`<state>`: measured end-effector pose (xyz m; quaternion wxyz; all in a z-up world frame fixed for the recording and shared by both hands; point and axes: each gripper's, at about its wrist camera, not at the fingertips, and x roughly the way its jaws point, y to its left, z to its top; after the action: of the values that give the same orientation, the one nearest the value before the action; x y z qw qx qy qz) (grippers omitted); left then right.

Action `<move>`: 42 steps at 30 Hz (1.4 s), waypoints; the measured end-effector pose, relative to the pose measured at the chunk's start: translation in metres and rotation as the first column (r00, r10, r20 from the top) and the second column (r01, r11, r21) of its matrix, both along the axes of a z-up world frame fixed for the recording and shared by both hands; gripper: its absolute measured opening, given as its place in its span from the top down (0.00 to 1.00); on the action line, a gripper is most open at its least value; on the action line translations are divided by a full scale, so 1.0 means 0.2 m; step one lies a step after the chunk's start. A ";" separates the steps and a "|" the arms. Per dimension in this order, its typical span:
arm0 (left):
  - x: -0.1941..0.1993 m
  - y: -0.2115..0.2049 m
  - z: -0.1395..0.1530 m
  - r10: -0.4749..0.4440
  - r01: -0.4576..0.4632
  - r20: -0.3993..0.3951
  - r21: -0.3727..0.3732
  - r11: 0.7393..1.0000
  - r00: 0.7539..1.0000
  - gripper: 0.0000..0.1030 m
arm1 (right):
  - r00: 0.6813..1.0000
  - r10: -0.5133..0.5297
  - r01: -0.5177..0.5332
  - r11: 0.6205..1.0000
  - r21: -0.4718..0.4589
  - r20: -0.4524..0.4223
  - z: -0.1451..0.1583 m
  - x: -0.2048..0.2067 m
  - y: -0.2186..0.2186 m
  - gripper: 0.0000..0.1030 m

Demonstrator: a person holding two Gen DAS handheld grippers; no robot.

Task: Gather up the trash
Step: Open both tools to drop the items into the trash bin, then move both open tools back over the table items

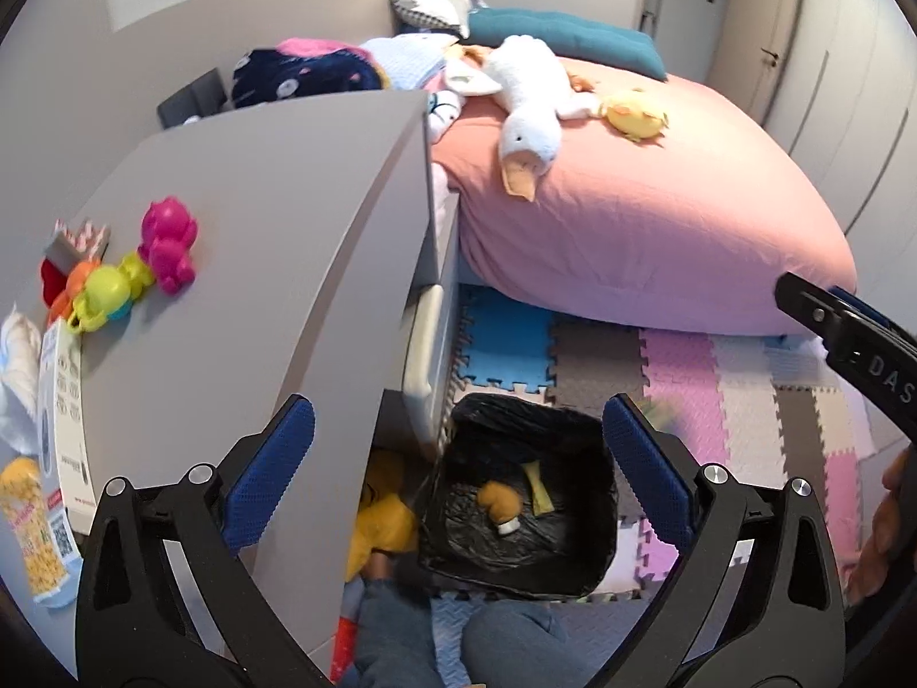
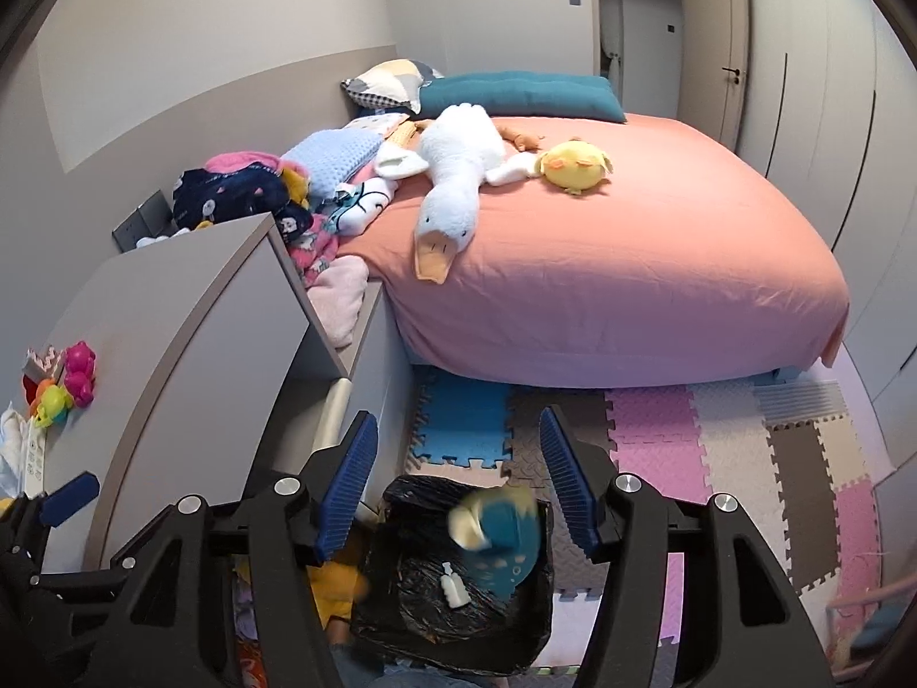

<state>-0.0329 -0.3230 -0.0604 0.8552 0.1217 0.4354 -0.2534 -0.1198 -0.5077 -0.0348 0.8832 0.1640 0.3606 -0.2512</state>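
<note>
Dropping teal wrapper (image 2: pixel 504 544) over the bin (image 2: pixel 367 625); both your grippers' fingers are spread, empty; the wrapper may miss, it's near the rim.

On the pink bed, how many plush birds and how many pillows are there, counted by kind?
Plush birds: 2 (white plush goose, yellow plush chick)
Pillows: 2 (long teal cushion, patchwork pillow)
Total: 4

A teal-and-yellow item (image 2: pixel 498 539) over the bin (image 2: pixel 372 619) is motion-blurred, its kind unclear; the printed packet (image 1: pixel 34 522) at nine o'clock is cut by the frame edge; the right gripper (image 1: pixel 848 332) shows only partly at three o'clock.
</note>
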 end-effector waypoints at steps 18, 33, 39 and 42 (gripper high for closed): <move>0.05 0.27 0.09 0.077 -0.078 0.049 0.007 0.997 0.996 0.05 | 0.994 0.108 -0.109 0.994 0.013 0.022 0.02 0.09 0.18 0.39; 0.08 0.70 0.21 0.152 -0.154 0.121 0.006 0.988 0.981 0.05 | 0.971 0.236 -0.235 0.972 -0.010 0.027 0.07 0.22 0.50 0.39; 0.10 0.92 0.23 0.190 -0.195 0.142 0.027 0.980 0.972 0.05 | 0.957 0.290 -0.289 0.957 -0.019 0.030 0.08 0.27 0.66 0.37; 0.12 1.01 0.22 0.212 -0.219 0.148 0.033 0.975 0.966 0.05 | 0.948 0.316 -0.316 0.948 -0.024 0.027 0.08 0.29 0.74 0.37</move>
<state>-0.0095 -0.1207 -0.0157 0.9036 0.1124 0.3893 -0.1387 -0.0609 -0.3602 -0.0182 0.9189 0.0995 0.3664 -0.1074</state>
